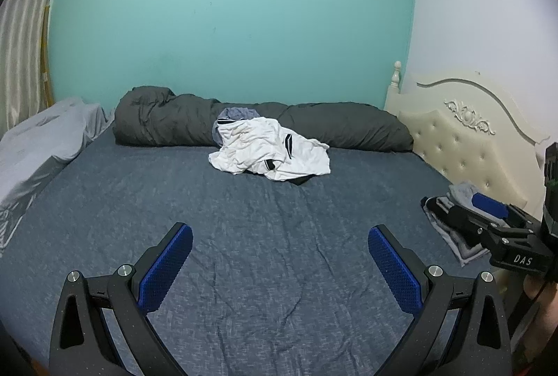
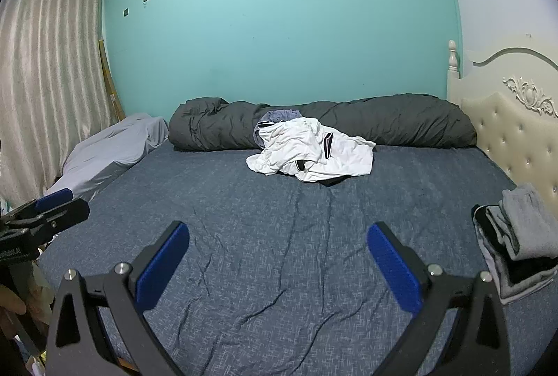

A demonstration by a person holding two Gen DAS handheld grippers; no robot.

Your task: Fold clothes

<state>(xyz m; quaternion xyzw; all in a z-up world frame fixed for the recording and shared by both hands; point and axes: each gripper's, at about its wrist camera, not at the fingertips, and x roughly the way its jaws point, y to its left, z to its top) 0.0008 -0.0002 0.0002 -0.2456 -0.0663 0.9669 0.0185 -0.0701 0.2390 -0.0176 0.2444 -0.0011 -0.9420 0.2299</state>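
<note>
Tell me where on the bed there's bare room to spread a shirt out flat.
The broad middle of the blue sheet is free, bordered by the white garment pile at the far side and both open grippers near you. It's crowded at the right by the folded stack beside the headboard, and along the wall by the rolled grey duvet.

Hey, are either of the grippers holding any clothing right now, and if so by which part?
Nothing is held. The left gripper and right gripper are both open over the bed; the white shirt lies untouched.
</note>
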